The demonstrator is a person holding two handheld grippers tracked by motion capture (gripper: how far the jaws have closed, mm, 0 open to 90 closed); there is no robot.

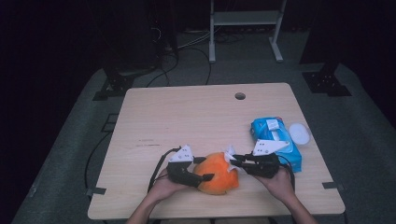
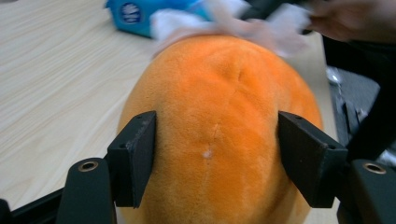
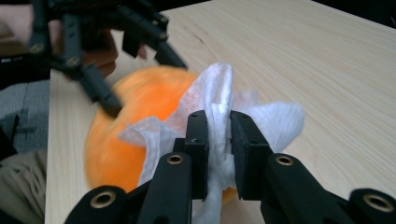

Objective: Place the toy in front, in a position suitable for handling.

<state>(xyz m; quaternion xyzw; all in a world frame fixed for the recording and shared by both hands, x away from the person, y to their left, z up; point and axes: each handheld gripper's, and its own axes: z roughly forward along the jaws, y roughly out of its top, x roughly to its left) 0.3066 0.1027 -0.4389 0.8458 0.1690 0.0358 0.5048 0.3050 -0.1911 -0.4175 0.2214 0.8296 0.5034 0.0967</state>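
Pale wood makes up the table (image 1: 187, 116), whose near edge is cut off at the bottom of the high view by the person's forearms. Near that edge sits the orange plush toy (image 1: 215, 173); what the toy depicts cannot be told, since every view gives just a rounded fuzzy back. The left gripper (image 1: 205, 169) clamps it, both black pads pressed into the fur at either side. To the right lies a blue pack of wet wipes (image 1: 275, 140), partly covered by the right gripper (image 1: 236, 161), with a white lid (image 1: 299, 133) just beside it. That gripper's jaws are pinched together on a white wipe (image 3: 219, 107), crumpled against the toy's top and blurred in the left gripper view.
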